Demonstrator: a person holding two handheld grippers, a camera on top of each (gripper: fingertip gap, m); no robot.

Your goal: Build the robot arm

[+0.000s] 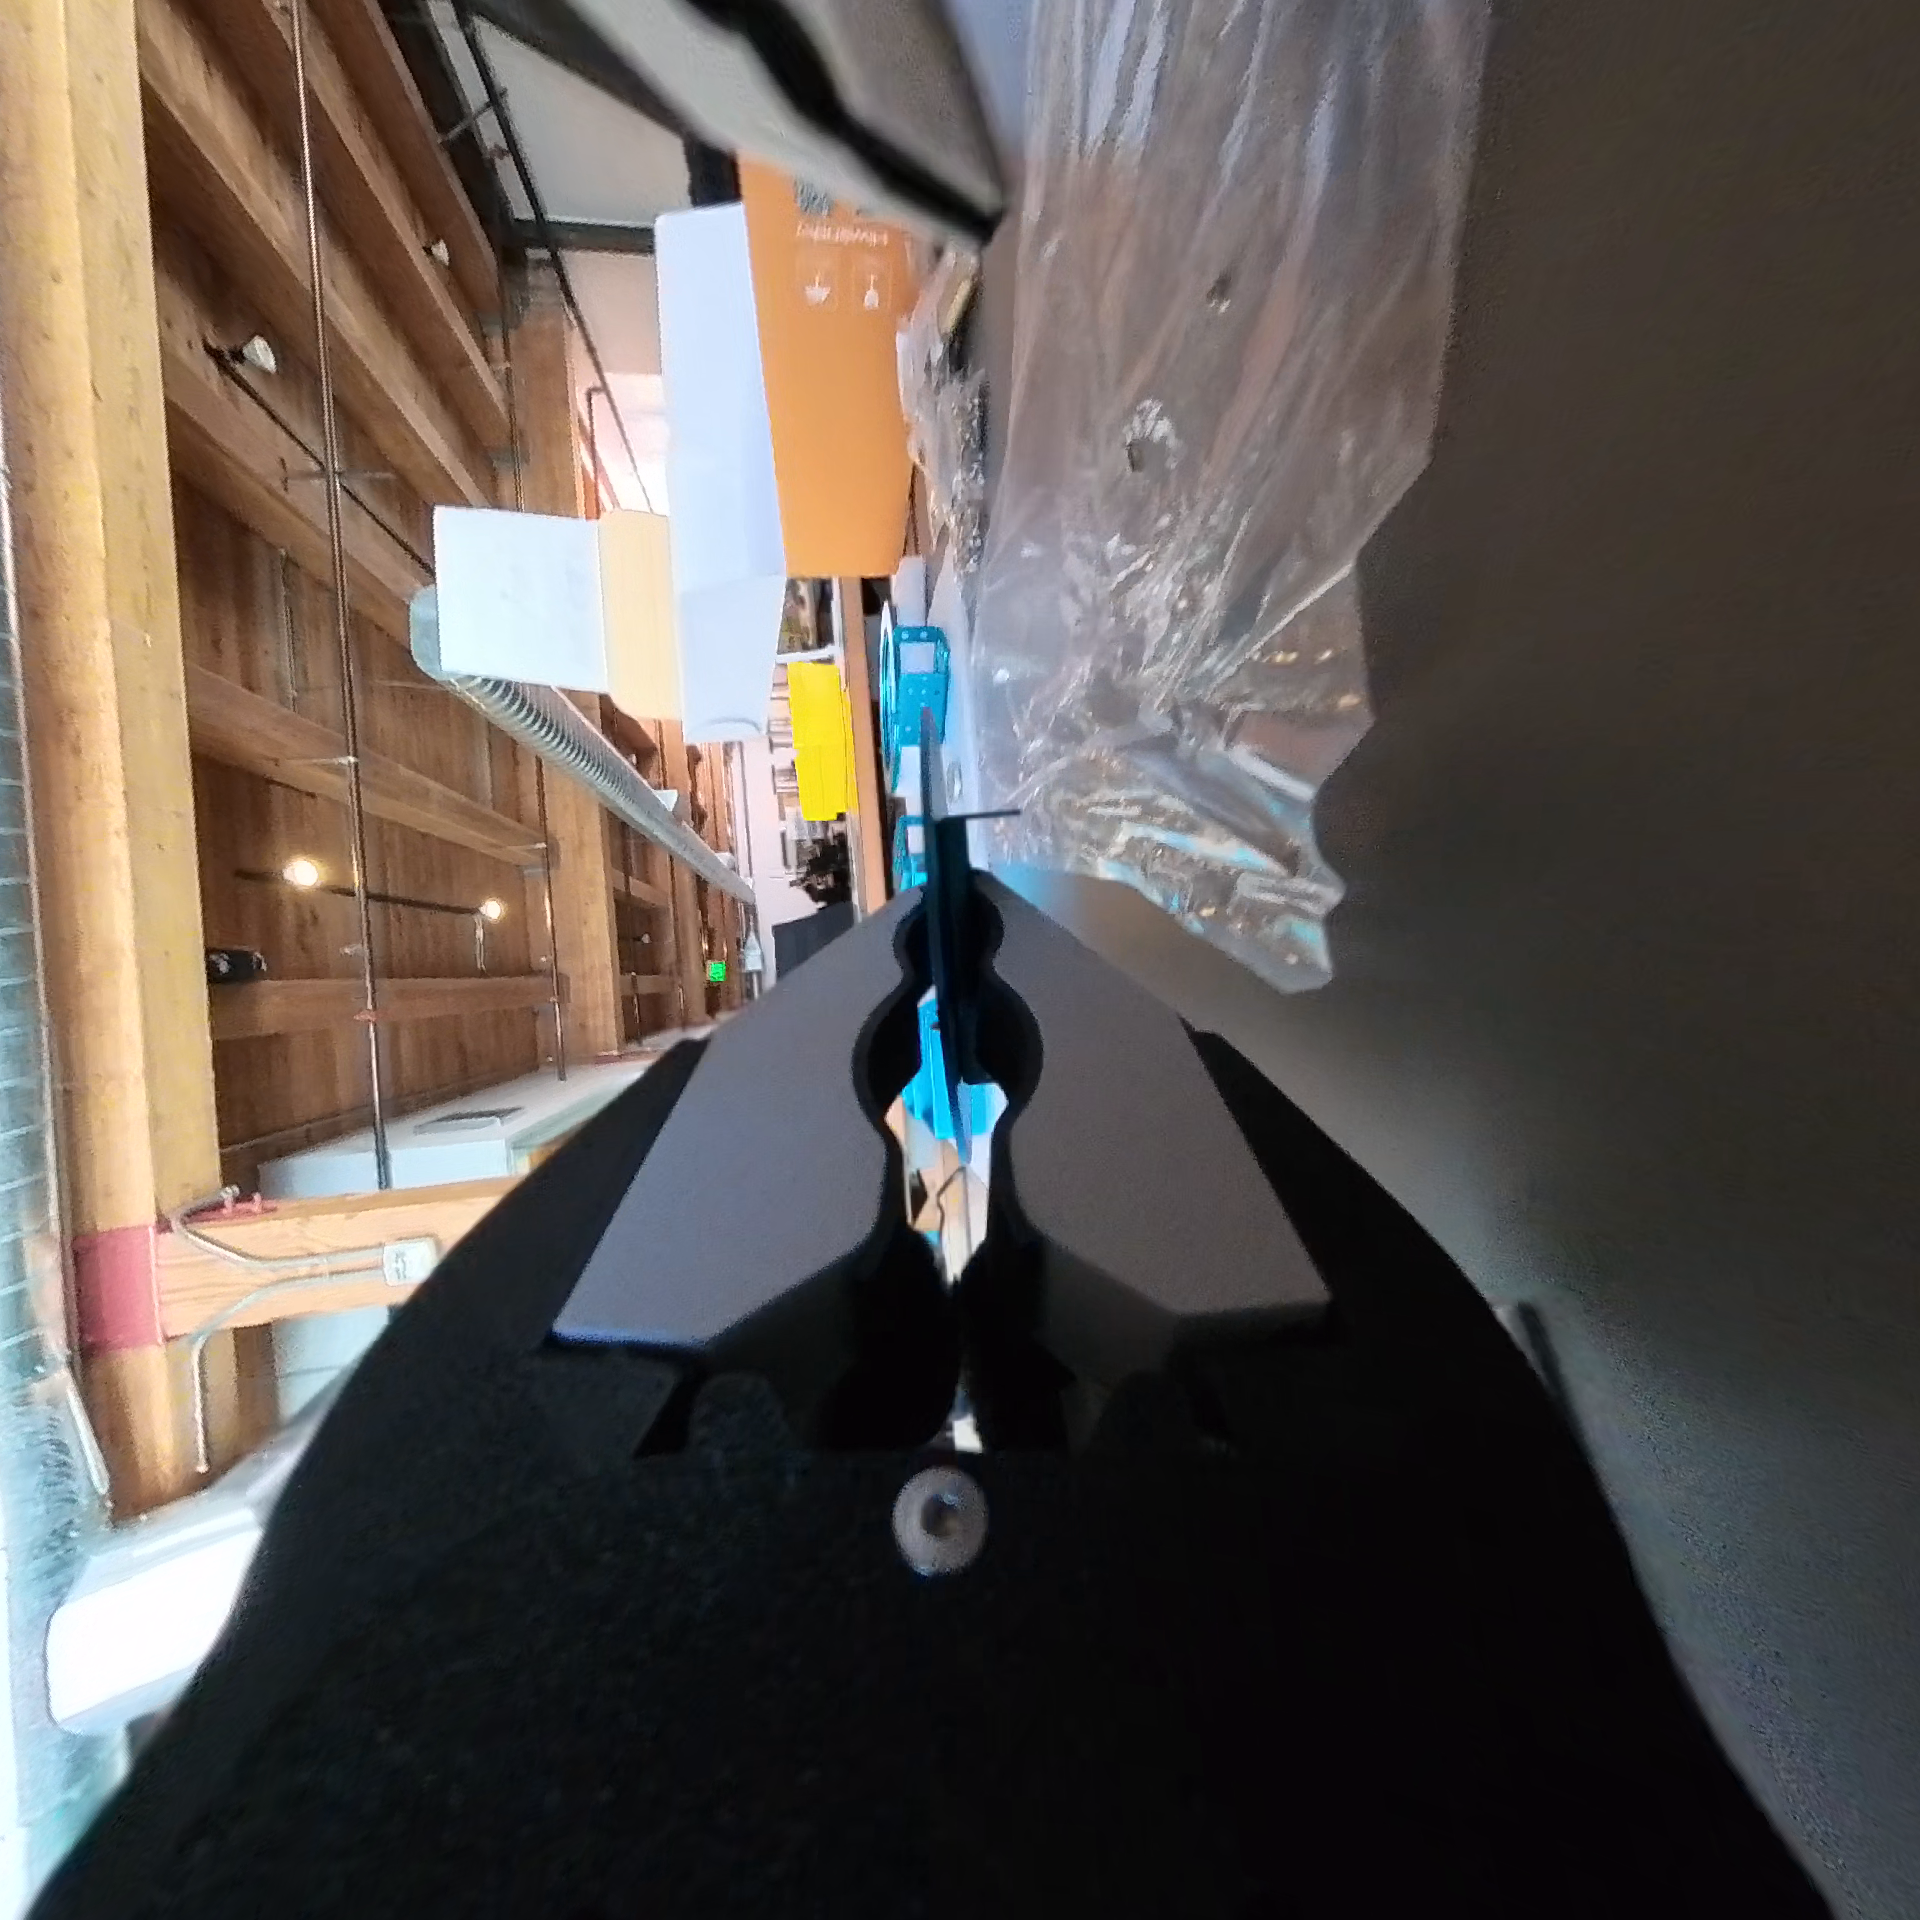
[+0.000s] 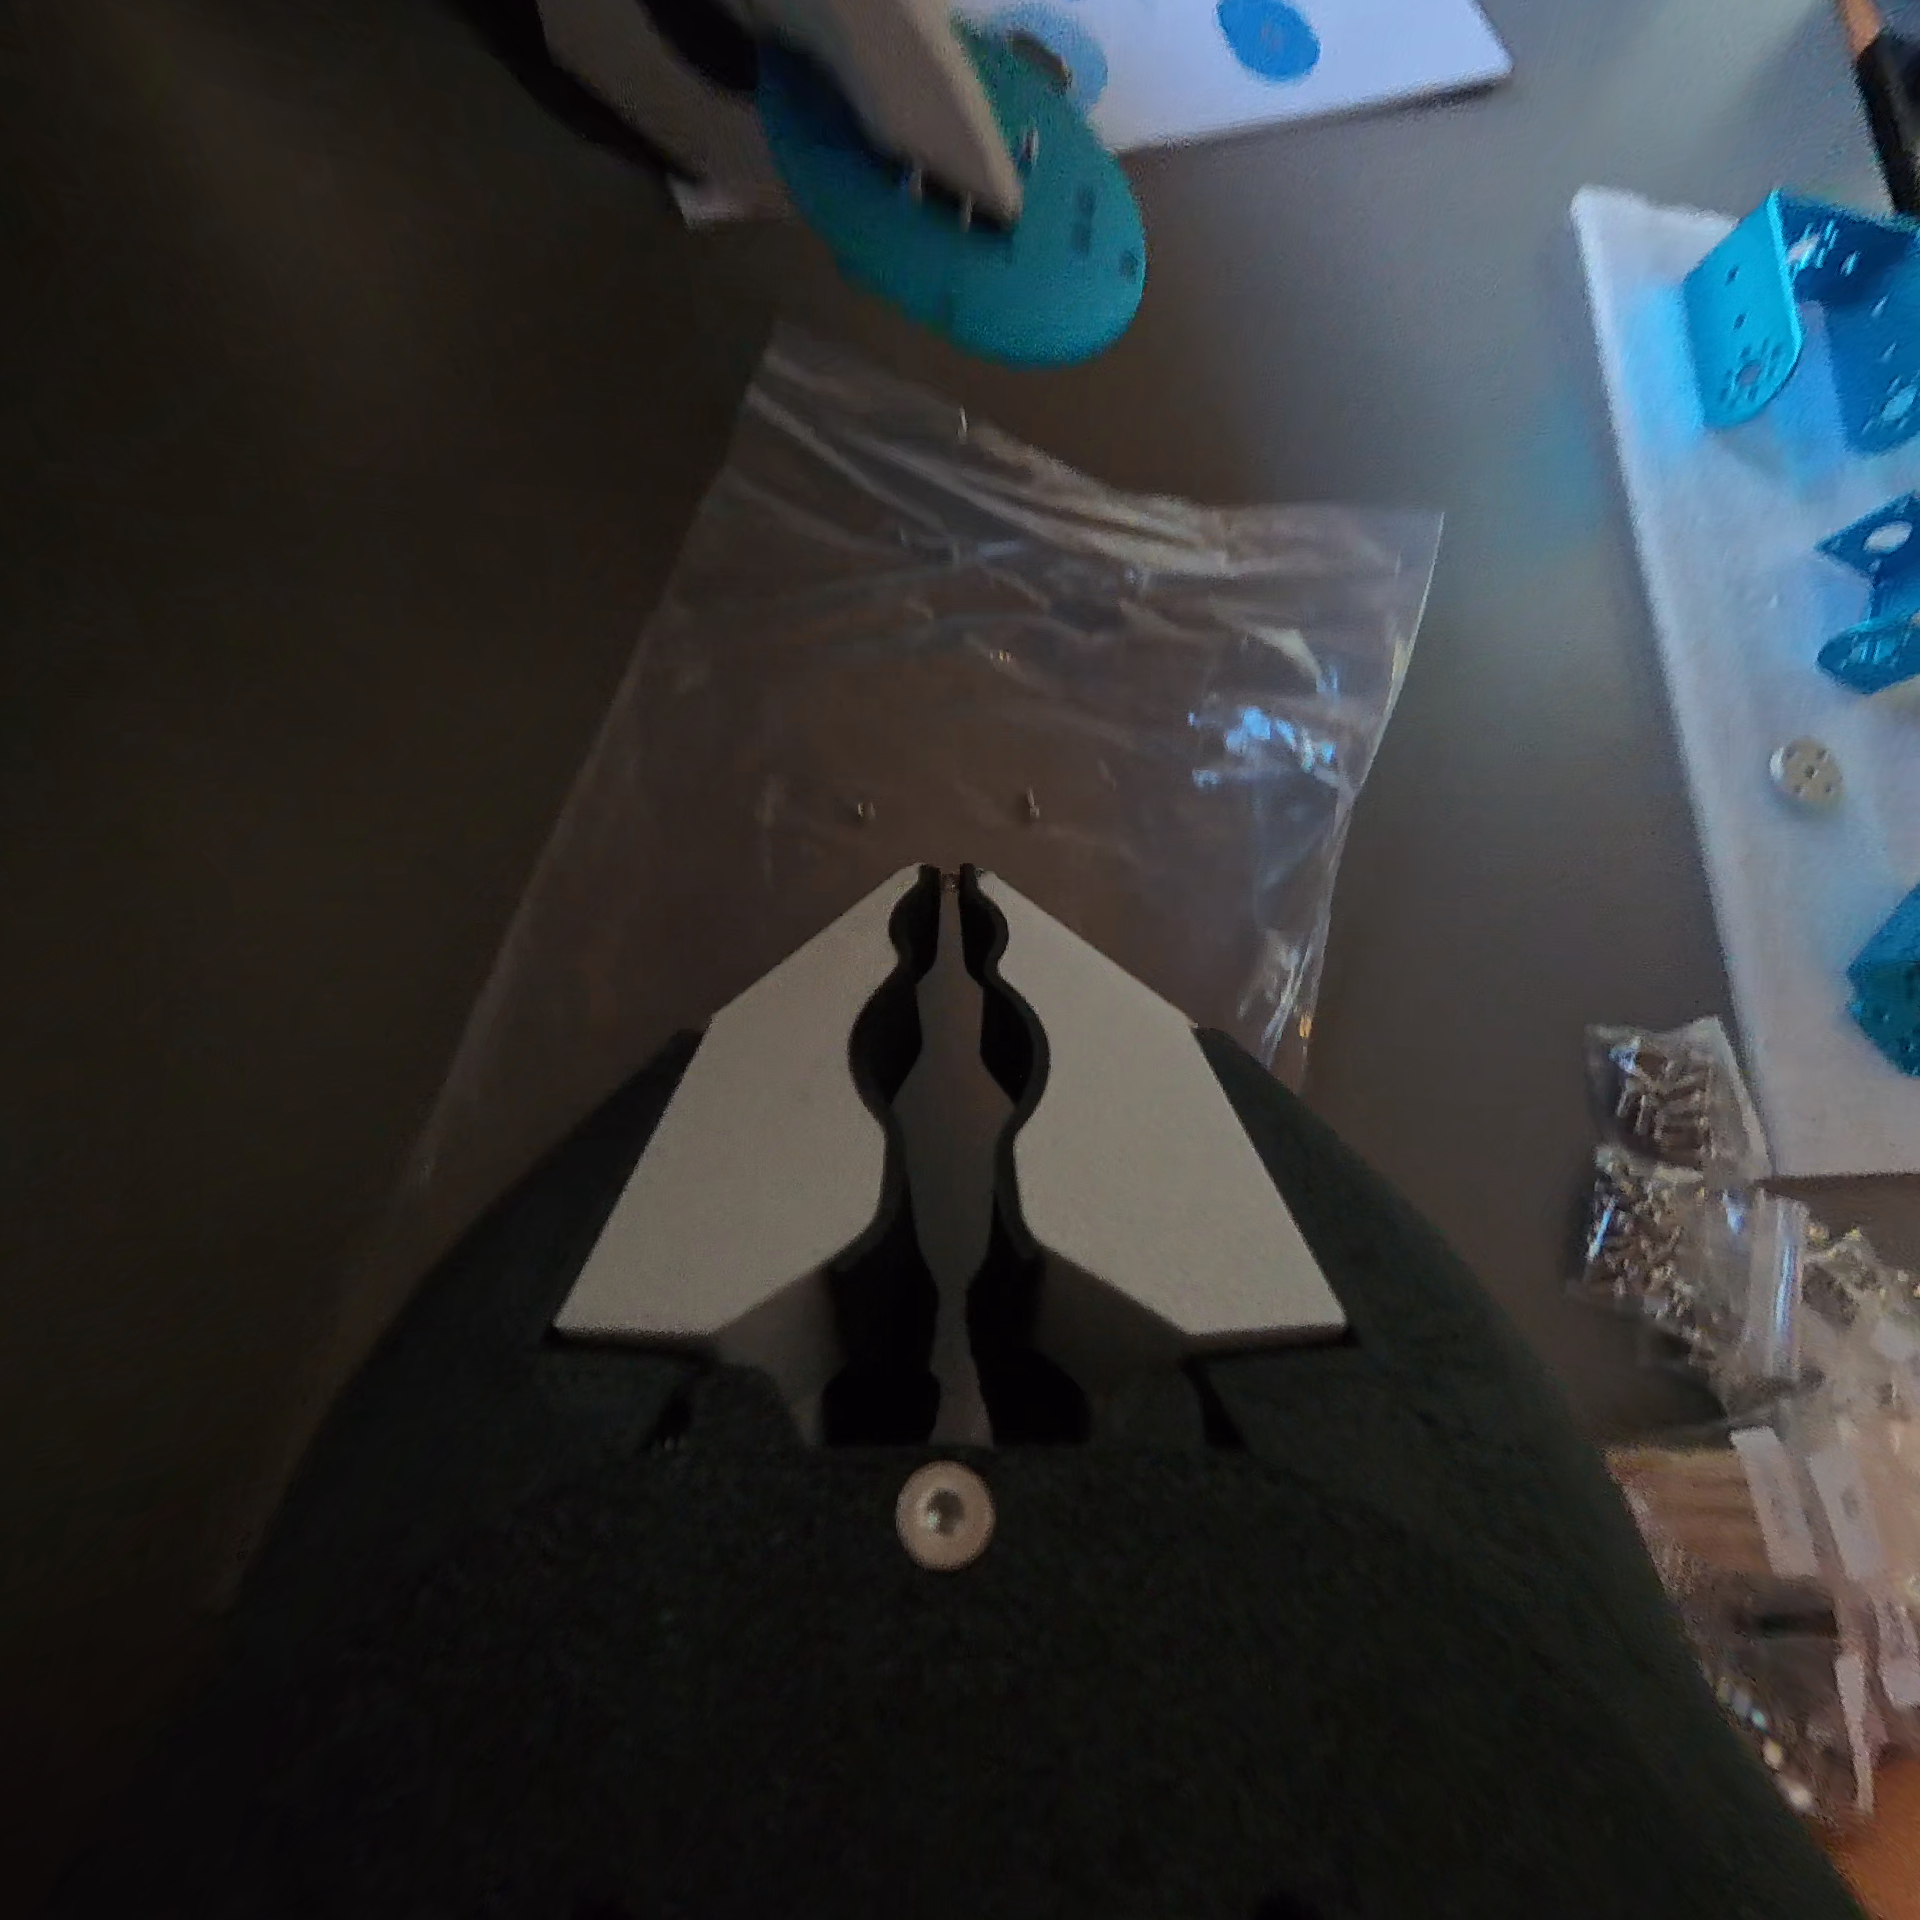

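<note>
My left gripper [image 1: 948,906] is turned on its side and shut on a thin blue disc [image 1: 943,831], which I see edge-on between the tips. In the right wrist view the left gripper [image 2: 935,135] holds that round teal disc [image 2: 1039,281] with holes above the dark table. My right gripper [image 2: 943,879] hangs just over a clear plastic bag [image 2: 1091,623]. Its jaws are nearly closed, pinching a tiny silver screw [image 2: 948,881] at the tips. Two more small screws [image 2: 860,812] lie on the bag just ahead.
A white tray [image 2: 1683,582] at the right carries several blue metal brackets [image 2: 1787,312] and a small silver hub [image 2: 1805,771]. Bags of screws [image 2: 1683,1174] lie at the lower right. A white sheet [image 2: 1351,62] lies at the far edge. The clear bag also shows in the left wrist view [image 1: 1195,520]. Spacing between my two grippers at the tips: around 12 cm.
</note>
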